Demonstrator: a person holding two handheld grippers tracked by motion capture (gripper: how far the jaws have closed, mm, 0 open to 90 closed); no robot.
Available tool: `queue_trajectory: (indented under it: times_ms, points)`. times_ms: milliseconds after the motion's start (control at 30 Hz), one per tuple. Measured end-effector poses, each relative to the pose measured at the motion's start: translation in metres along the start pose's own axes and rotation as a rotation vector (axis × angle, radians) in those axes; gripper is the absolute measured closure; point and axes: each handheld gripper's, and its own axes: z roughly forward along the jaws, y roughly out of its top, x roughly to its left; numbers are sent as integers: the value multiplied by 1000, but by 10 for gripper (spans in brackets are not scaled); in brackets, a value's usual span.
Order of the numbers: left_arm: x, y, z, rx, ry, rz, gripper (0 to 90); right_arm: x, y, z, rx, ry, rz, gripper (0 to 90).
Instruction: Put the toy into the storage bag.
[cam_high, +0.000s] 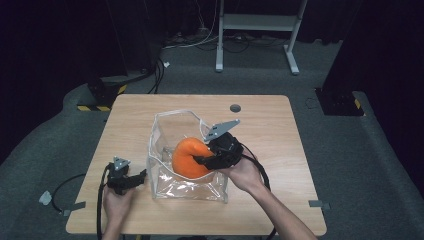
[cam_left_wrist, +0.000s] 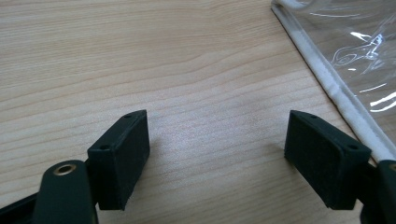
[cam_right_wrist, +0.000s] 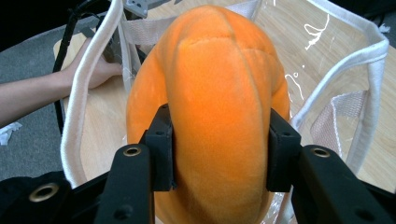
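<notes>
Over on the left, the left hand-held gripper (cam_high: 141, 177) rests on the desk (cam_high: 130, 115) just beside the near left corner of the clear plastic bag (cam_high: 165, 122), its jaws spread wide with nothing but bare wood between them. The bag's white-trimmed edge (cam_left_wrist: 336, 88) lies just off its right jaw, not touched.

Moving right, the orange plush pumpkin (cam_high: 189, 156) sits down inside the open bag. It looks light and squashy: the velvety fabric bulges around the pads, and its stitched ribs would give under any squeeze. It shouldn't slip or break, but it may spring back and catch on the bag's floppy walls.

The right hand-held gripper (cam_right_wrist: 219, 149) has the pumpkin between its jaws at about the middle, pads against both flanks and dimpling them slightly, so I'd call it holding the pumpkin, though lightly. A hold across the fat middle seems best. The thin film bag is limp and slick; its white webbing rim (cam_right_wrist: 88, 79) is the firmest place to pinch it.
</notes>
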Motion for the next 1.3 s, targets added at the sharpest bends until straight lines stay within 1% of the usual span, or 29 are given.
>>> queue_trajectory:
  times_ms: [167,467,567,700,1033,1100,1133,1300]
  points:
    - [0,0,0,2,0,2,221,0,-2,3,18,-5,11,526]
    - [0,0,0,1,-1,0,221,0,-4,5,27,-17,6,480]
    - [0,0,0,1,-1,0,221,1,-5,7,41,-27,6,455]
    - [0,0,0,1,-1,0,221,2,-5,8,46,-31,3,439]
    - [0,0,0,1,0,0,221,2,-8,9,62,-36,13,384]
    - [0,0,0,0,0,0,221,1,-9,9,59,-37,9,383]
    - [0,0,0,0,0,0,221,1,-9,8,56,-34,18,408]
    - [0,0,0,0,0,1,221,1,-10,5,37,-32,18,430]
